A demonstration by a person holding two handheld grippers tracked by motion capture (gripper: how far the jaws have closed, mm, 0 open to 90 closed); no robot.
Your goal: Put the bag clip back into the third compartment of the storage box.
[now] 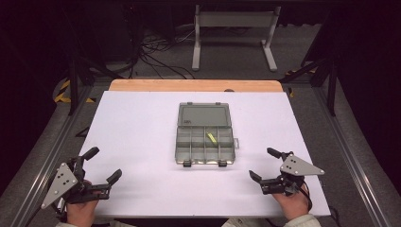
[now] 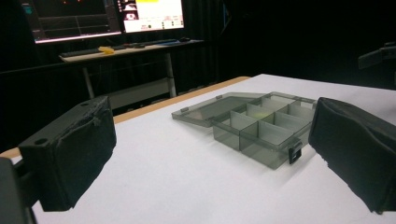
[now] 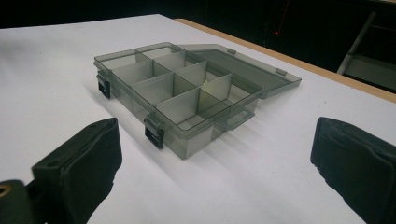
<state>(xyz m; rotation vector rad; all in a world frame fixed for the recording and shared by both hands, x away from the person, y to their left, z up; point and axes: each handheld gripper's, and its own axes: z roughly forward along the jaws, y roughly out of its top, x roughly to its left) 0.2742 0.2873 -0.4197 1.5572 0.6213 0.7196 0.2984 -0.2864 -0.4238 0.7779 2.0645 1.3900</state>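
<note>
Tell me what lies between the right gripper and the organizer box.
Nothing: in the high view only bare white table separates the right gripper from the open organizer box.

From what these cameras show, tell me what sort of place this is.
Probably a lab or recording workspace, not a home. A white table holds one open compartment box, cables trail over the floor behind it, and lit monitors stand on a desk in the dark surround.

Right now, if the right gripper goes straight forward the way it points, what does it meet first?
Probably the compartment box: the right gripper points its open jaws at the latched front corner, with bare white table between. Depth is uncertain.
</note>
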